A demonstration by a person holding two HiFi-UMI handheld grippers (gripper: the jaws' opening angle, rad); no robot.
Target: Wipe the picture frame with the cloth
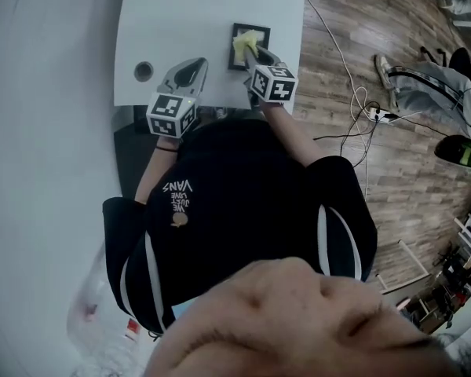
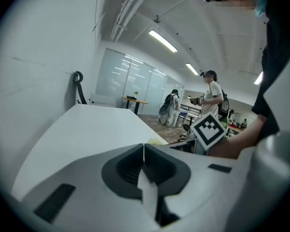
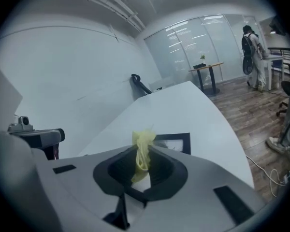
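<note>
1. Right gripper (image 1: 253, 51) (image 3: 141, 164): jaws clamped on the yellow cloth (image 1: 246, 42) (image 3: 144, 140), which bunches up out of the jaw tips. In the head view the cloth overlaps the picture frame; whether it presses on it cannot be told.
2. Left gripper (image 1: 193, 64) (image 2: 144, 151): jaws together with nothing between them, over the near part of the table and left of the frame, apart from it. Contact with the table cannot be told.
3. Picture frame (image 1: 264, 33) (image 3: 177, 143): dark-bordered, lying flat on the white table (image 1: 196, 6) near its right-hand edge, just beyond the right gripper's tips.
4. Round cable hole (image 1: 144, 71): set in the tabletop, left of the left gripper.
5. Cables (image 1: 359, 100) and a power strip (image 1: 381, 116): on the wood floor (image 1: 408, 179) to the right of the table.
6. Standing person (image 2: 213, 94): in the background of the left gripper view, well away from the table.
7. Writing: "VANS" on the black shirt (image 1: 243, 203), seen upside down; the smaller lines beside it are not legible. Each gripper's cube bears black-and-white square markers.
</note>
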